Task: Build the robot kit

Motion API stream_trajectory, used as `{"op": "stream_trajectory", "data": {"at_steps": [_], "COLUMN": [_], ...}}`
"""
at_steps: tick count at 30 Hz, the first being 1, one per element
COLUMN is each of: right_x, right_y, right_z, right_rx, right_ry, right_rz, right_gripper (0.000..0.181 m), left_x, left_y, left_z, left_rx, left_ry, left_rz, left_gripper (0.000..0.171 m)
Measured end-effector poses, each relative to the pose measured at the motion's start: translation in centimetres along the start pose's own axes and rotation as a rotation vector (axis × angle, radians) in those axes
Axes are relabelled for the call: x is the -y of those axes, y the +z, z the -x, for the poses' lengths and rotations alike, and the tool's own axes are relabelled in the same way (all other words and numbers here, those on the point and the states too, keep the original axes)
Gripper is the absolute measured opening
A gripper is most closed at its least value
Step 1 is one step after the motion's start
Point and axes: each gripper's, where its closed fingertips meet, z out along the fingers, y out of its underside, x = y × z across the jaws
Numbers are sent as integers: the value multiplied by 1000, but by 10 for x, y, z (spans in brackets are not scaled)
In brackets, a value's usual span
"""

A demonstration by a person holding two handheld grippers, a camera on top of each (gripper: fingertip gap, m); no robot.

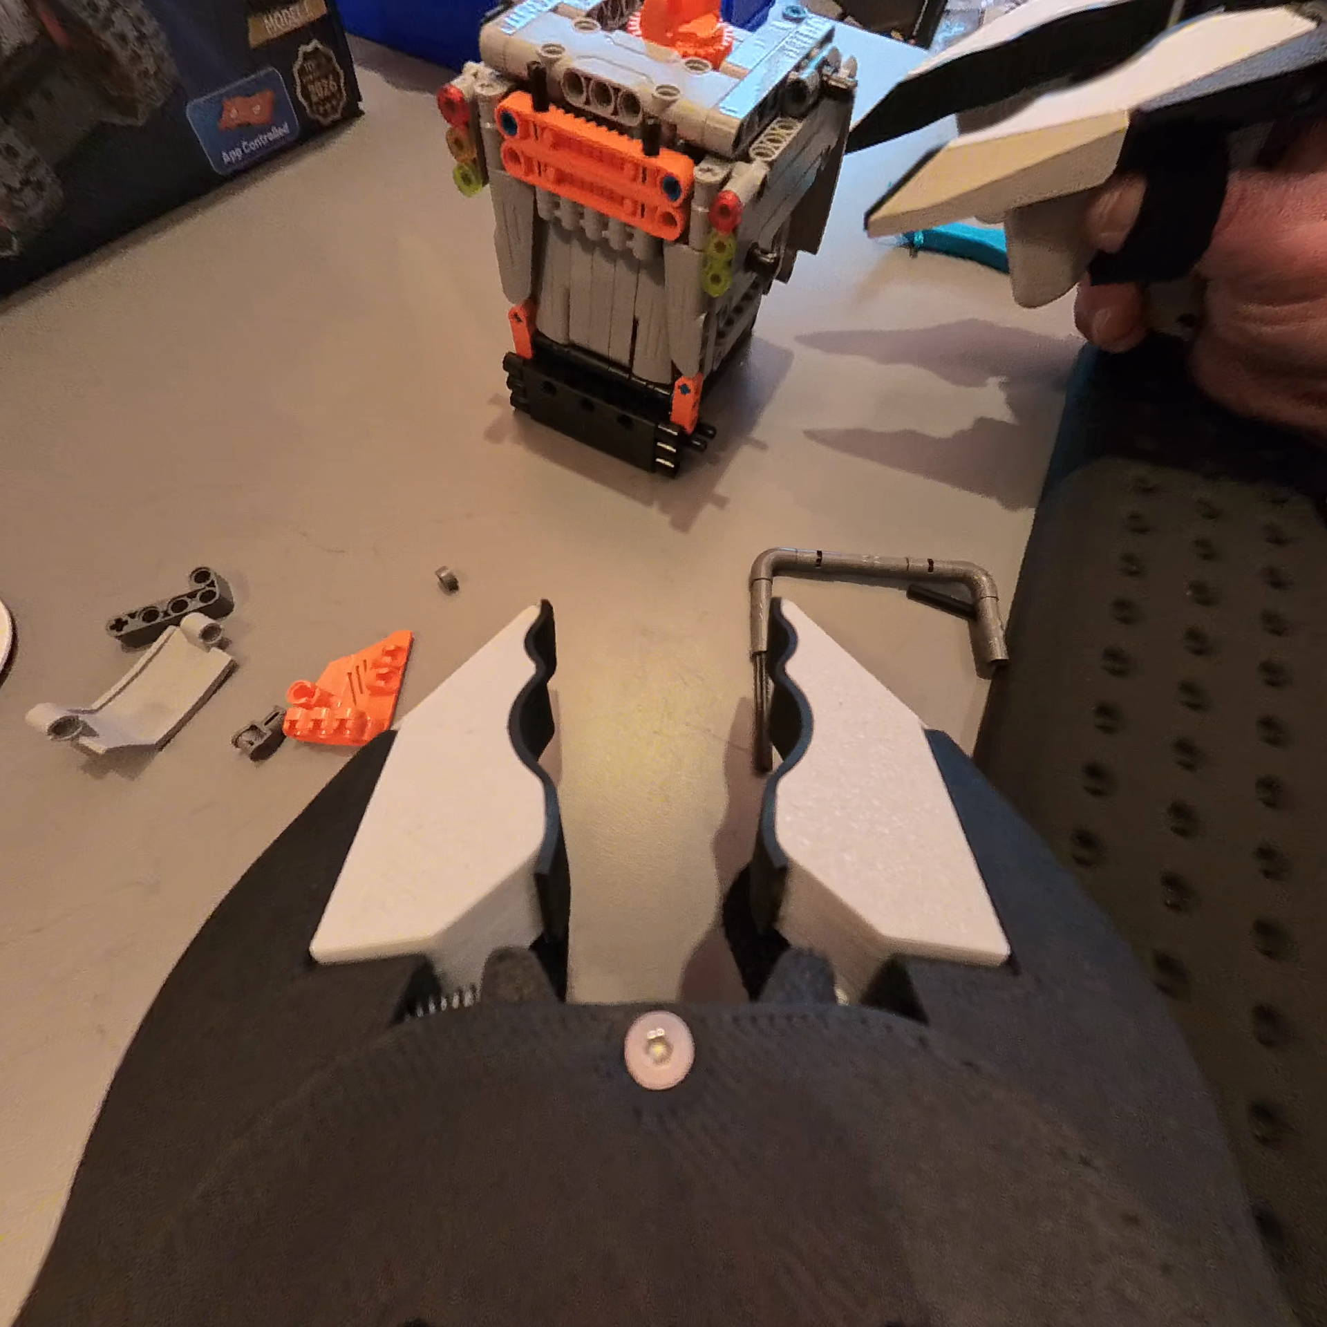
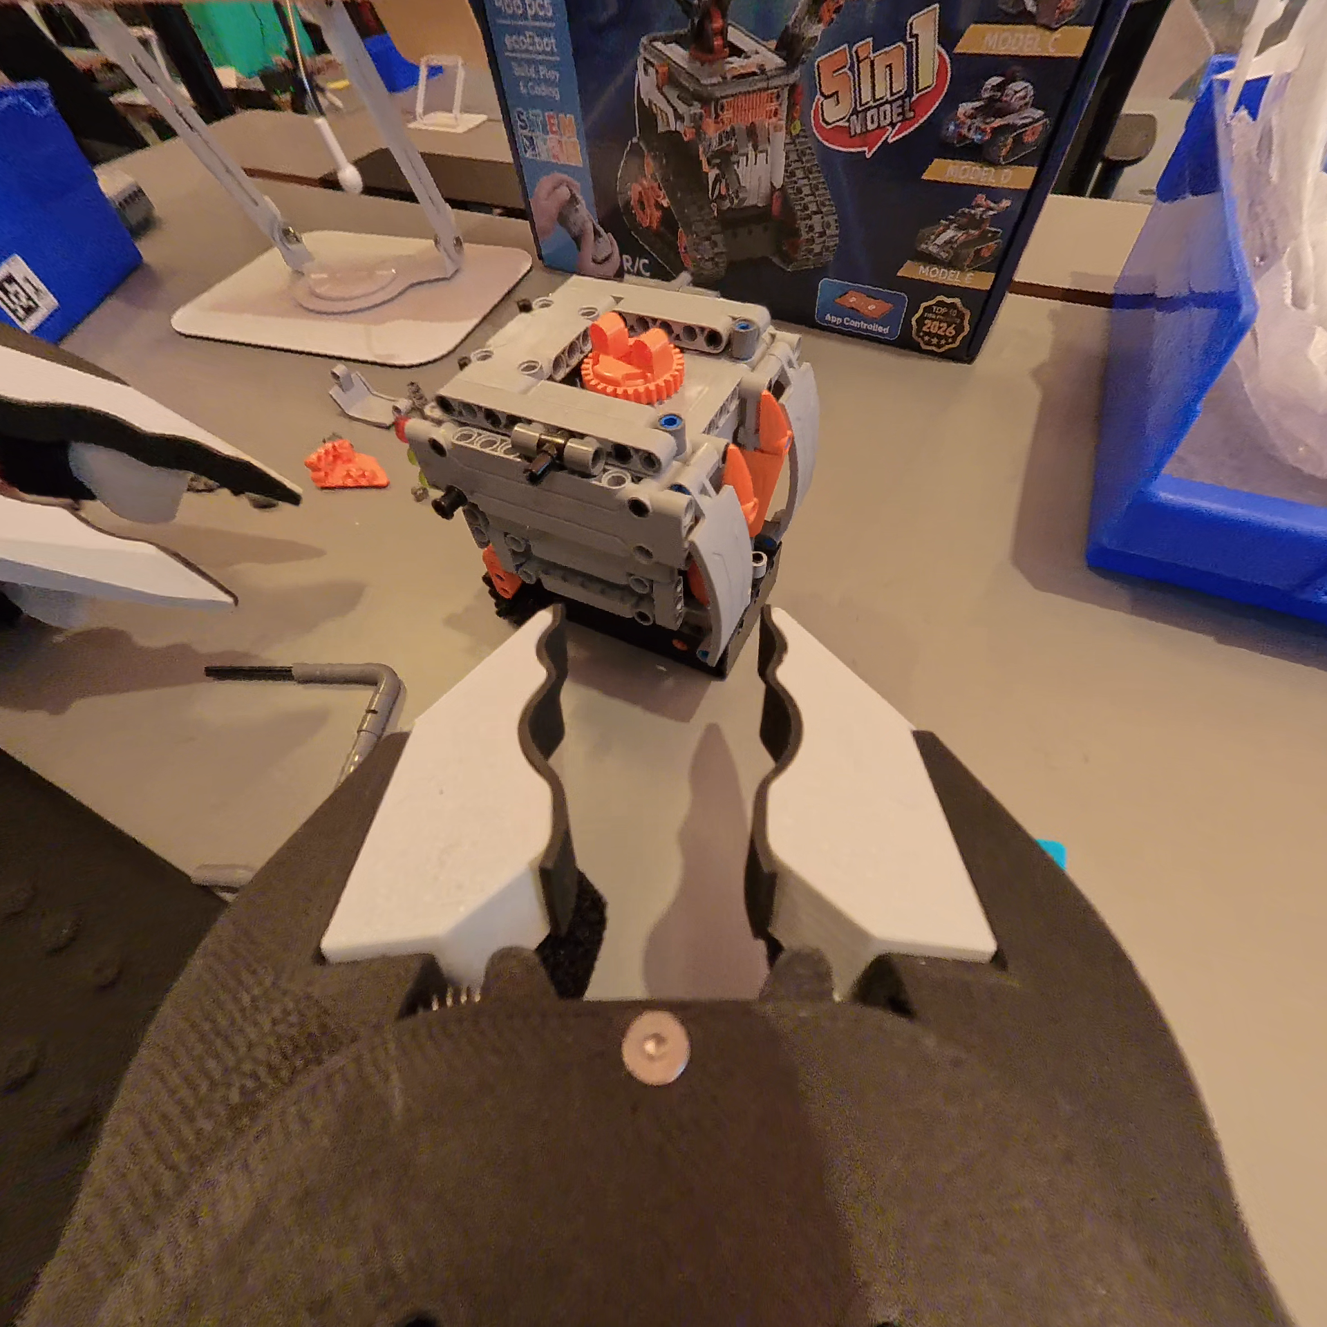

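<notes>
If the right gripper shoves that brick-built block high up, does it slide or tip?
The brick-built block stands taller than its black base is wide, so a high push probably tips it. Its snapped-on curved panels could pop off. It looks densely packed, likely heavy for its size.

Block model (image 2: 610, 467): glossy plastic, grey and orange
Table (image 1: 287, 402): smooth, matt
Box (image 2: 790, 158): printed cardboard, slight sheen
Gripper fingers (image 1: 445, 790): matt, finely grained plastic
</notes>
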Motion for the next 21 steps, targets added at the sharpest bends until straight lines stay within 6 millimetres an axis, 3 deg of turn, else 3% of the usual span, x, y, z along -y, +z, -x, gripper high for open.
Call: {"op": "stream_trajectory", "data": {"at_steps": [5, 11, 14, 18, 21], "right_x": [-1, 6, 6, -24, -50], "right_y": [1, -5, -13, -11, -3], "right_z": [0, 8, 36, 92, 114], "right_rx": [-15, -8, 68, 264, 290], "right_ry": [-21, -69, -67, -36, -59], "right_rz": [11, -23, 26, 243, 397], "right_gripper": [48, 29, 26, 29, 30], "left_x": [0, -1, -1, -2, -3], "left_y": [1, 3, 0, 2, 3], "left_z": [-1, -1, 6, 5, 2], "left_rx": [-20, -35, -16, -41, -54], "left_ry": [-16, -24, -58, -78, -72], "left_rz": [-5, -4, -10, -8, 2], "left_gripper": [55, 49, 49, 49, 48]}}
